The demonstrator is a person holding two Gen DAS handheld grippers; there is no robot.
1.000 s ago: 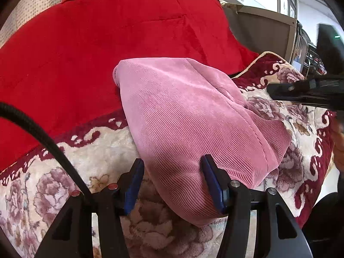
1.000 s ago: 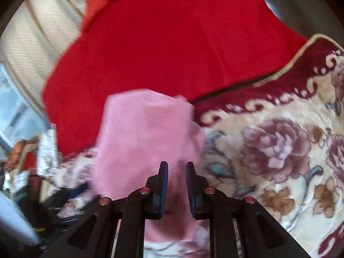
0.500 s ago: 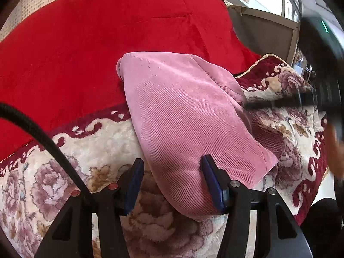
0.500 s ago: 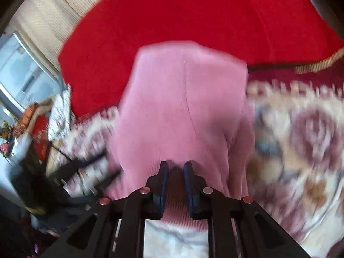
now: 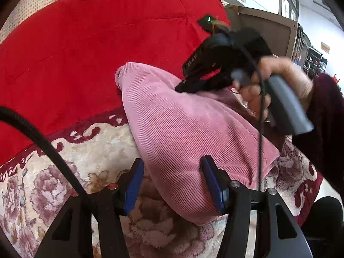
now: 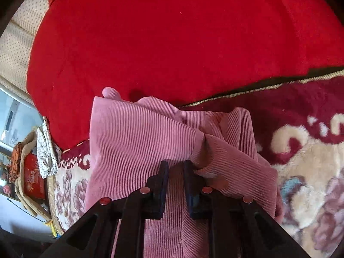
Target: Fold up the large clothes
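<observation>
A pink corduroy garment (image 5: 189,133) lies folded on a floral blanket (image 5: 96,146). My left gripper (image 5: 172,172) stands half open over its near corner. The cloth's edge runs slantwise between the fingers, and only the left pad's tip touches it. My right gripper (image 5: 180,89), held by a hand (image 5: 286,79), points down at the garment's far upper part. In the right wrist view, the right gripper (image 6: 176,167) is shut on a bunched fold of the pink garment (image 6: 133,133), with wrinkles gathered at its right pad.
A red velvet cover (image 5: 86,53) rises behind the garment and also fills the top of the right wrist view (image 6: 172,43). A black cable (image 5: 38,137) crosses the lower left. A wooden cabinet (image 5: 268,28) stands at the back right. Boxes and clutter (image 6: 32,178) sit beyond the blanket's left edge.
The right gripper and its hand have swung in from the right, over the pink garment, to its far upper part. The fold now bunches at the right jaws. The left gripper has not moved.
</observation>
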